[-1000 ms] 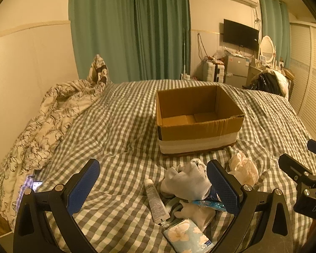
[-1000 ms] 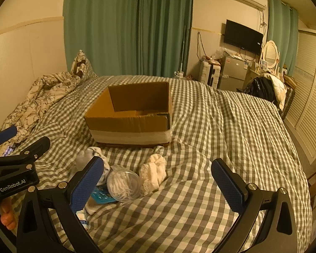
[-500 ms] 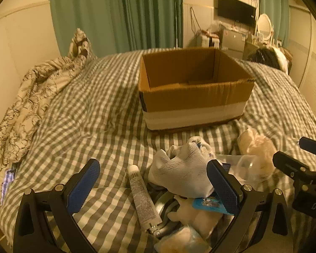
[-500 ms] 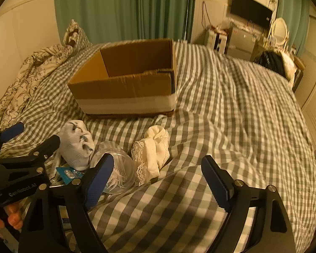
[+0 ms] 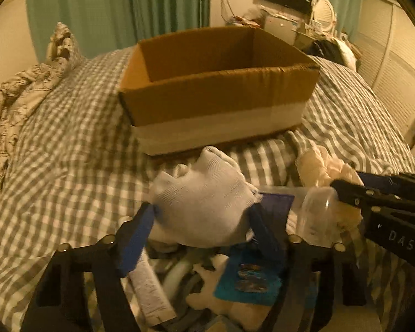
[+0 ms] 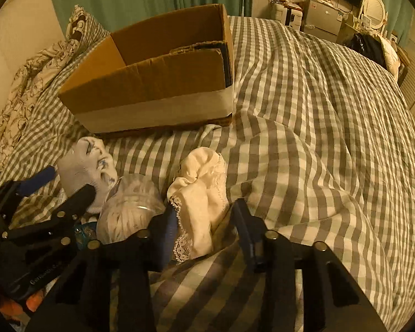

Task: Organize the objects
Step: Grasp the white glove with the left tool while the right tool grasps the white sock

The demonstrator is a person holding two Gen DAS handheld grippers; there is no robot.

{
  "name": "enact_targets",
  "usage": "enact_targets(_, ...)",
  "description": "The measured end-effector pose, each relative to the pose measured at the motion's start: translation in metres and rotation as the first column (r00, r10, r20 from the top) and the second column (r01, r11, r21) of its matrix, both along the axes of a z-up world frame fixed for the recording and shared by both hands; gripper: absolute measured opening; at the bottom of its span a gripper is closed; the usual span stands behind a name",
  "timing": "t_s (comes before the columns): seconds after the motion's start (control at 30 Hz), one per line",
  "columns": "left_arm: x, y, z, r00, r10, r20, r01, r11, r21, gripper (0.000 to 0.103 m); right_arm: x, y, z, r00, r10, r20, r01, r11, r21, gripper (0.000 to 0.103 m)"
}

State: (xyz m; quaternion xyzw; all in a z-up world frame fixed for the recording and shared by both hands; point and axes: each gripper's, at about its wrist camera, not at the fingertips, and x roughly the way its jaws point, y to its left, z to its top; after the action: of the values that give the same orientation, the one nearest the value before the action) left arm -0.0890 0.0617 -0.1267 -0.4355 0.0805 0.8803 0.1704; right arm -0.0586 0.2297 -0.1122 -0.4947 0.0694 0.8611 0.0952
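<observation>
On checkered bed point(image 6: 304, 127), before cardboard box point(image 5: 215, 102): left gripper point(image 5: 204, 221) clamped round white glove point(image 5: 204, 204); right gripper point(image 6: 204, 221) closing round cream lace cloth point(image 6: 202, 193), grip unclear. Clutter beneath blurred, half hidden.

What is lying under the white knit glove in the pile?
In the left wrist view, the white knit glove lies on a pale tube, a blue packet and something pale and plush; whatever sits directly beneath its middle is covered.
</observation>
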Motion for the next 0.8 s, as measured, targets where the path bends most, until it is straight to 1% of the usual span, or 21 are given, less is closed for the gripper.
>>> enact_targets(0.03, 0.001, 0.002, -0.001, 1.0, -0.006, -0.006, 0.006, 1.0, -0.006, 0.069, 0.001, 0.0, 0.0, 1.0, 0.001, -0.003, -0.001, 1.0, 0.001, 0.027)
enact_targets(0.13, 0.002, 0.001, 0.0, 1.0, -0.018, -0.002, 0.018, 1.0, 0.001, 0.061, 0.004, 0.0, 0.001, 1.0, 0.001, -0.01, -0.001, 1.0, -0.002, 0.018)
enact_targets(0.2, 0.003, 0.0, 0.002, 1.0, -0.022, -0.001, 0.022, 1.0, 0.008, 0.056, 0.005, -0.001, 0.004, 1.0, 0.001, -0.023, -0.001, 1.0, 0.0, 0.016)
enact_targets(0.27, 0.006, -0.003, 0.004, 1.0, -0.024, -0.002, 0.024, 1.0, 0.011, 0.052, 0.008, -0.002, 0.008, 0.999, 0.0, -0.041, 0.001, 1.0, 0.01, 0.015)
enact_targets(0.4, 0.013, -0.01, 0.015, 1.0, -0.02, -0.02, 0.02, 1.0, 0.016, 0.049, 0.014, -0.007, 0.021, 0.996, 0.009, -0.084, -0.006, 0.999, 0.035, 0.012)
enact_targets(0.57, 0.024, -0.019, 0.045, 0.997, -0.007, -0.082, 0.01, 0.999, 0.03, 0.048, 0.025, -0.018, 0.048, 0.989, 0.032, -0.146, -0.019, 0.996, 0.091, 0.011)
enact_targets(0.7, 0.029, -0.026, 0.073, 0.992, 0.003, -0.123, 0.005, 0.998, 0.062, 0.048, 0.036, -0.025, 0.077, 0.976, 0.053, -0.213, -0.03, 0.993, 0.112, 0.011)
enact_targets(0.8, 0.026, -0.027, 0.098, 0.987, 0.003, -0.158, 0.008, 0.997, 0.072, 0.048, 0.039, -0.03, 0.104, 0.961, 0.076, -0.265, -0.041, 0.99, 0.136, 0.011)
